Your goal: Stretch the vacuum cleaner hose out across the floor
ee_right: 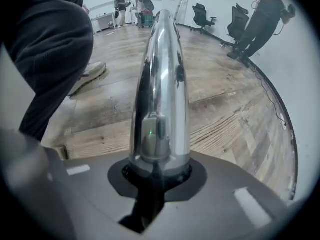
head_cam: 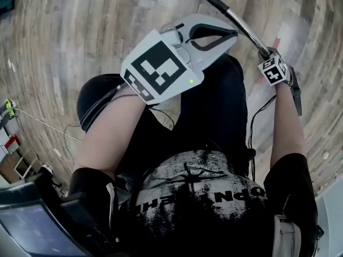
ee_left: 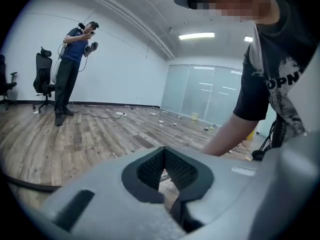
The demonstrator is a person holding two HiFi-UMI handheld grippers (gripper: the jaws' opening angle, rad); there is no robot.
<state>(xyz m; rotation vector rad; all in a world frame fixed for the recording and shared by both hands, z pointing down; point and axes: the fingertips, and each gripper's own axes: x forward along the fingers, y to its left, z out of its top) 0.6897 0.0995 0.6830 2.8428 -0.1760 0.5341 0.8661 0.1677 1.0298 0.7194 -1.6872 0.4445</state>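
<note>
A chrome vacuum tube (head_cam: 238, 20) slants across the wooden floor from the top of the head view down to my right gripper (head_cam: 268, 58). The right gripper view shows that gripper (ee_right: 157, 171) shut on the chrome tube (ee_right: 161, 79), which runs straight away from the jaws. My left gripper (head_cam: 233, 33) hangs high in the middle of the head view, left of the tube and apart from it. Its jaws are shut with nothing between them (ee_left: 163, 154). A dark hose-like line (ee_left: 25, 184) curves over the floor at the left.
A black rounded object (head_cam: 96, 100) sits on the floor behind my left forearm, with a thin cable (head_cam: 43, 122) beside it. A person (ee_left: 70, 69) stands by an office chair (ee_left: 45, 79). Another person (ee_right: 260, 19) and chairs (ee_right: 202, 16) stand far off. My shoe (ee_right: 90, 76) is left of the tube.
</note>
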